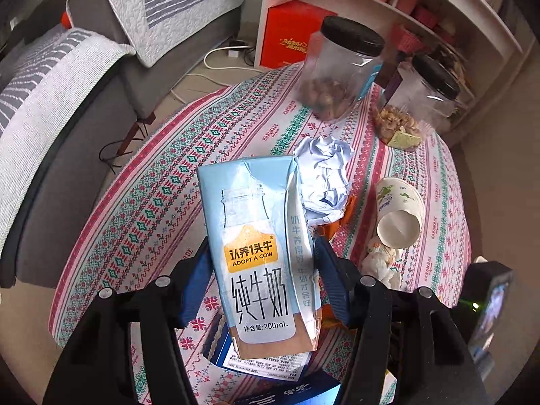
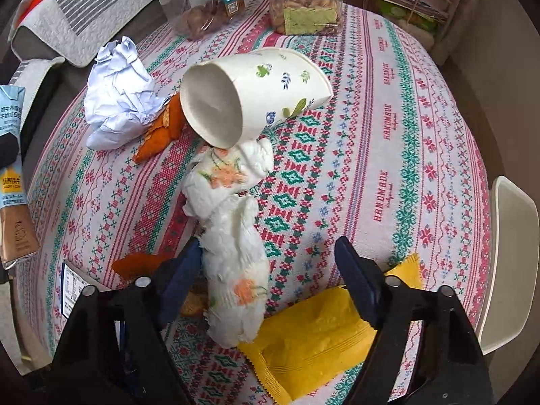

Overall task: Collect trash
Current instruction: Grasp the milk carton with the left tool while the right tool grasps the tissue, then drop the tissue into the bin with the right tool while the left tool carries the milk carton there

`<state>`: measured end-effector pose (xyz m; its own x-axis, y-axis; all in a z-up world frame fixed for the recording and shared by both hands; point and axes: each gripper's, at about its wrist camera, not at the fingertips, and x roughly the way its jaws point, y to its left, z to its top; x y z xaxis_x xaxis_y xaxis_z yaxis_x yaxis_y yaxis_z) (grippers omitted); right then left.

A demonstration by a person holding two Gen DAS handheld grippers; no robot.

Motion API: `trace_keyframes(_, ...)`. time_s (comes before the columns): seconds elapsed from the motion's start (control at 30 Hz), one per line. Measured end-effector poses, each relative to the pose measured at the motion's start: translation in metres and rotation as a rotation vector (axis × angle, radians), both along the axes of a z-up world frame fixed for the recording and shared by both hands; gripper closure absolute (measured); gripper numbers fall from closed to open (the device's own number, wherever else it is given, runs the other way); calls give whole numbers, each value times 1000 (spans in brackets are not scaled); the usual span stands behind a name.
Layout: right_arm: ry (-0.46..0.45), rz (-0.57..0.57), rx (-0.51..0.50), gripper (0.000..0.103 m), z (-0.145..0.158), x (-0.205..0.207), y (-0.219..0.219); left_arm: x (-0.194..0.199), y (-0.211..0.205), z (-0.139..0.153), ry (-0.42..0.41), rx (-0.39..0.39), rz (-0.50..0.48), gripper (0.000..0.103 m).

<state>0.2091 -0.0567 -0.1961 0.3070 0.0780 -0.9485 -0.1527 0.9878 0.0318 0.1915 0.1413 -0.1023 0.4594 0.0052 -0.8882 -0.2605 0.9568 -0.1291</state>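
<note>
My left gripper (image 1: 261, 266) is shut on a light-blue milk carton (image 1: 256, 236), pads pressing both its sides, and holds it upright above the patterned tablecloth (image 1: 162, 195). The carton also shows at the left edge of the right wrist view (image 2: 13, 182). My right gripper (image 2: 270, 266) points down over a crumpled flowered tissue (image 2: 233, 236). Its left finger (image 2: 184, 270) touches the tissue, its right finger (image 2: 354, 276) stands well apart, so it is open. A tipped paper cup (image 2: 256, 94) rests on the tissue's far end. Crumpled white paper (image 2: 118, 101) and orange peel (image 2: 162, 128) lie to the left.
A yellow wrapper (image 2: 314, 341) lies under the right fingers, more peel (image 2: 135, 263) at the left. Two black-lidded jars of nuts (image 1: 341, 67) (image 1: 415, 104) stand at the table's far side. A blue box (image 1: 270, 368) lies below the carton. A white chair (image 2: 509, 253) is at the right, a sofa (image 1: 67, 101) at the left.
</note>
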Motion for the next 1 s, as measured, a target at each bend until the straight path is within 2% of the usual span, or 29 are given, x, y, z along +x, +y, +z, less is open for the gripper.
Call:
trace_keyframes(0.03, 11, 2, 5, 50, -3, 1, 1, 0, -1, -1, -1, 6, -5, 43)
trace_keyframes(0.07, -3, 6, -5, 52, -3, 0, 3, 1, -1, -1, 0, 11, -7, 43)
trace_keyframes(0.13, 1, 25, 32, 72, 0, 0, 4, 0, -1, -2, 3, 19, -13, 43)
trace_keyframes(0.33, -63, 6, 93, 72, 34, -6, -6, -3, -5, 3, -26, 7, -30, 43)
trace_keyframes(0.57, -160, -18, 153, 72, 75, -10, -26, -8, -25, 13, -84, 52, -79, 43)
trace_keyframes(1.0, -258, -81, 141, 71, 103, -28, -63, -6, -70, 14, -119, 67, -157, 43)
